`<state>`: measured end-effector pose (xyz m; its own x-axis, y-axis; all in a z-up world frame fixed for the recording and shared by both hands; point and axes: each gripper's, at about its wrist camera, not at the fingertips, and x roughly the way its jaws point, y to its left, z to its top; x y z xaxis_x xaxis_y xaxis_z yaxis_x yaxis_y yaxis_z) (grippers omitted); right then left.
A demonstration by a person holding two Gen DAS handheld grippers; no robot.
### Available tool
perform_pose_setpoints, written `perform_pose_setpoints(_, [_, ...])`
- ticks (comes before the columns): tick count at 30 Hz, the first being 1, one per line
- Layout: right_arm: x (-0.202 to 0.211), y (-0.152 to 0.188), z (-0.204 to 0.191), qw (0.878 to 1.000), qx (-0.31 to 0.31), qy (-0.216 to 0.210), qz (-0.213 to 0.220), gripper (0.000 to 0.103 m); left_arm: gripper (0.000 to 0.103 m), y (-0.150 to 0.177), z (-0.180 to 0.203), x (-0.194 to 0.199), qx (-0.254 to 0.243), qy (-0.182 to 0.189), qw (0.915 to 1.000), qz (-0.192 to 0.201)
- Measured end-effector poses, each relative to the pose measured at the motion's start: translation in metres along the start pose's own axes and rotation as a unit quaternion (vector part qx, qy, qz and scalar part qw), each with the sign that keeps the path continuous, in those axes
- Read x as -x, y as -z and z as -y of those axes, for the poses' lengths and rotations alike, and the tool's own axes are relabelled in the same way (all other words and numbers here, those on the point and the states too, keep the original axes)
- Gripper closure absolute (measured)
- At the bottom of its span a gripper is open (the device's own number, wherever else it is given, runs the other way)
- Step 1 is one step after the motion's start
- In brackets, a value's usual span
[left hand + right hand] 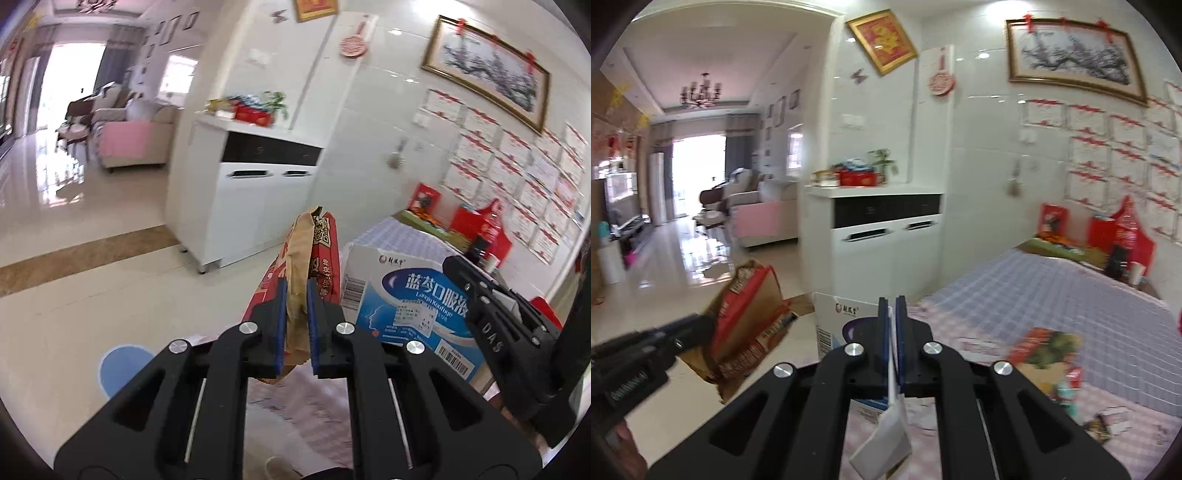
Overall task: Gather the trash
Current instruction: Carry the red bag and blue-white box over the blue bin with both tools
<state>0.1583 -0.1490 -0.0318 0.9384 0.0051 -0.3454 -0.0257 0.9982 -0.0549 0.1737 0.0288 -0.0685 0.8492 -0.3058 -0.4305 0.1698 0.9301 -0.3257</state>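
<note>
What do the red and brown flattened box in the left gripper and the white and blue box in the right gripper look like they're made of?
Red and brown flattened box: looks like cardboard, printed red outside, raw brown inside, with bent, creased flaps.
White and blue box: likely thin coated paperboard, smooth printed faces with barcodes; the right gripper pinches one thin white flap.

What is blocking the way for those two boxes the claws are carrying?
Nothing visible. The left claw grips the flattened red box, the right claw the white box; open floor lies ahead. No bin shows.
</note>
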Motion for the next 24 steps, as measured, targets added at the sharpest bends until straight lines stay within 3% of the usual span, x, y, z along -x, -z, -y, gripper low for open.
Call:
perform_pose_setpoints(6, [-0.035, -0.007, -0.078, 0.996, 0.023, -0.084, -0.014, 0.099, 0.093, -0.001, -0.074, 0.002, 0.037, -0.067, 0.9970, -0.004])
perform_pose_setpoints(11, [-0.079, 0.002, -0.150, 0.987, 0.043, -0.147, -0.045, 0.099, 0.093, 0.004, -0.141, -0.007, 0.071, -0.130, 0.9888, -0.022])
perform_pose_setpoints(18, [-0.156, 0.039, -0.235, 0.971, 0.068, -0.199, -0.112, 0.099, 0.093, 0.028, -0.238, -0.041, 0.136, -0.202, 0.9683, -0.055])
perform_pose_setpoints(24, [-0.221, 0.080, -0.284, 0.957, 0.076, -0.223, -0.171, 0.099, 0.093, 0.045, -0.285, -0.075, 0.159, -0.239, 0.9539, -0.088])
